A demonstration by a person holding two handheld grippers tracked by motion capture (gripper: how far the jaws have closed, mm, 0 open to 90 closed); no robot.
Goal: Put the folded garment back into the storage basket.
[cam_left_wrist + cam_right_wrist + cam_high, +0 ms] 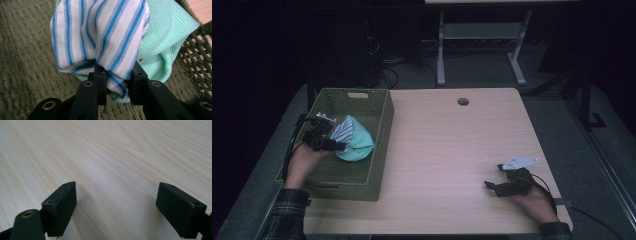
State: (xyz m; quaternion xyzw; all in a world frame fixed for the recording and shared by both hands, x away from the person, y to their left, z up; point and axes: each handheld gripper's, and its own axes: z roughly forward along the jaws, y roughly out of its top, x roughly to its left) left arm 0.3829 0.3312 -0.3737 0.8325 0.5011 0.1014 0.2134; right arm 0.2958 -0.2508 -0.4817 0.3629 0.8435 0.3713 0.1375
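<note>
Inside the one green woven basket (379, 131), near its right wall with bare floor toward its left, the left gripper (343, 146) pinches two bunched cloths: a blue-striped cloth (100, 35) and a mint waffle-weave cloth (165, 40). Well right of the basket, over smooth pale wood table (452, 145), the right gripper (493, 187) stands wide apart, holding nothing.

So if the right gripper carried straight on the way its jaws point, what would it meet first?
Probably just bare table: the right gripper, jaws open, points low across the wood, apparently towards the basket.
</note>
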